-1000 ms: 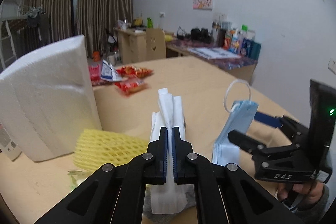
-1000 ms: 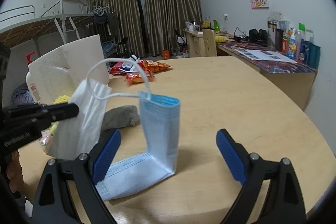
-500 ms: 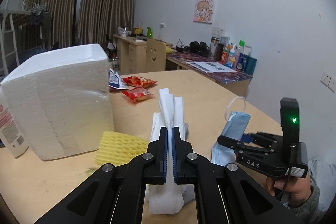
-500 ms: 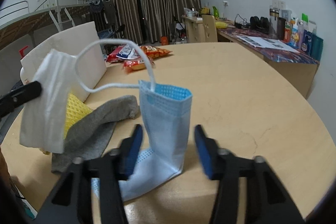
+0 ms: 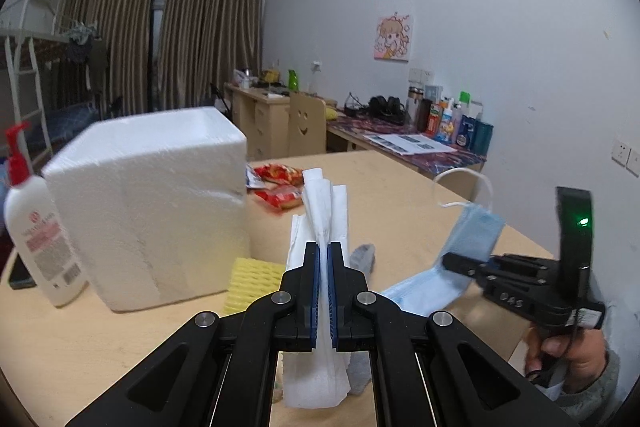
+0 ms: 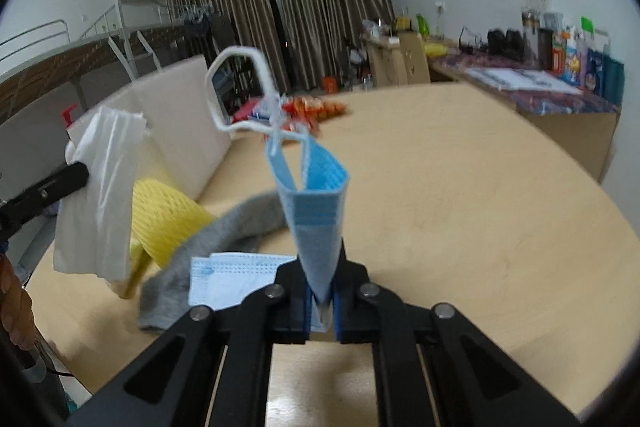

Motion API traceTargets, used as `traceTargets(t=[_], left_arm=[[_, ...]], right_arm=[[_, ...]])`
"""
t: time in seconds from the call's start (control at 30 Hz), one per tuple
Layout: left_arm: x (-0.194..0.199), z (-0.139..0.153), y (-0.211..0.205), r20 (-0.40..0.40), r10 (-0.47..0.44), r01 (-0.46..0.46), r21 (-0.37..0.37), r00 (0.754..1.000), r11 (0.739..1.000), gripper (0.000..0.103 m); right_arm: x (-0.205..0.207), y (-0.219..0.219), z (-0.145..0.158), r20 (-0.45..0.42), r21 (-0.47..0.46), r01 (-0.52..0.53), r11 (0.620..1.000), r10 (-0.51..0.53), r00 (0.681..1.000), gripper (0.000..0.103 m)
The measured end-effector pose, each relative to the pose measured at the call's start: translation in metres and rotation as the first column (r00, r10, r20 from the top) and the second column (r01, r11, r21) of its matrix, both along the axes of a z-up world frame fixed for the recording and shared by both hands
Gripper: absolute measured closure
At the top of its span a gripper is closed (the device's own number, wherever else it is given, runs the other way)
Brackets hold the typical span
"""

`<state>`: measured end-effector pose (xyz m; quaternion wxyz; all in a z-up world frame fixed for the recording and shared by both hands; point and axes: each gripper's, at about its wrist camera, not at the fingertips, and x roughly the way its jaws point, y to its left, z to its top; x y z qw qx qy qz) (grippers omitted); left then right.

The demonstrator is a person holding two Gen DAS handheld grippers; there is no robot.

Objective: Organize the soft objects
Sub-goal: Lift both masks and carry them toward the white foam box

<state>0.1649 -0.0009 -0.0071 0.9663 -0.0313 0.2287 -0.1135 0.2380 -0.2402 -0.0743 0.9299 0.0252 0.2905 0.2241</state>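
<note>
While your left gripper point(image 5: 323, 263) is pinching the folded white tissue point(image 5: 318, 211) at frame centre, your right gripper point(image 6: 321, 301) is clamping the pleated blue face mask point(image 6: 316, 223), lifting it; next, probably placing both tidily.

foam box point(image 5: 152, 211) and lotion bottle point(image 5: 38, 231) wall off the left — table point(image 6: 460, 195) lies bare rightward.

right hand-held gripper point(image 6: 322, 301) now clamped on blue mask point(image 6: 316, 227), lifted
</note>
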Motion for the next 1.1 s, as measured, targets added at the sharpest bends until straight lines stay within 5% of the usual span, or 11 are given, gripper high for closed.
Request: traceTargets(t=[0.53, 1.1], left_arm=[[-0.063, 0.049, 0.006, 0.144, 0.073, -0.078, 0.023, 0.987, 0.997, 0.099], [-0.137, 0.075, 0.019, 0.244, 0.168, -0.182, 0.036, 0.955, 0.983, 0.099]], right_arm=[[-0.065, 0.000, 0.070, 0.206, 0.028, -0.021, 0.999, 0.015, 0.978, 0.092], [-0.104, 0.013, 0.096, 0.314, 0.049, -0.127, 0.991, 0.105, 0.943, 0.092]])
